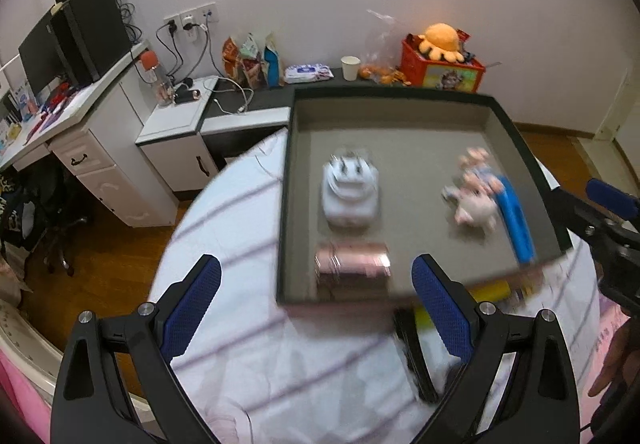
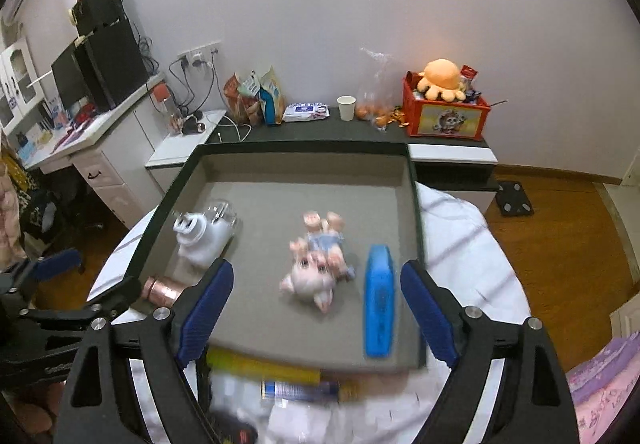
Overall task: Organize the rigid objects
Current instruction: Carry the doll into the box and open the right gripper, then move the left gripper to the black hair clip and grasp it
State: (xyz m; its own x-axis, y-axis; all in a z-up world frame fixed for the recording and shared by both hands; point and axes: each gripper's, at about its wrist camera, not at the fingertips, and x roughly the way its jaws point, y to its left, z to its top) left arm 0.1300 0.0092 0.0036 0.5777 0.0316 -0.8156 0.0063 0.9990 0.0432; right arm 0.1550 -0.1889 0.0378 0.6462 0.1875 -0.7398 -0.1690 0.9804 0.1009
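Toys going into the tray

Both the left gripper (image 1: pixel 316 308) and right gripper (image 2: pixel 317 308) are wide open, holding nothing; the blue case (image 2: pixel 378 302) lies at the tray's (image 2: pixel 304 150) right wall, tidied away.

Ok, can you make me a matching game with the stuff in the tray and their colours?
Things:
1. plug adapter
2. pig toy
3. long flat case
4. little tube

Colours:
A. blue
B. shiny pink-copper
C. white
D. pale pink with a blue outfit

All four lie in the dark tray.

Pairs: 1-C, 2-D, 3-A, 4-B
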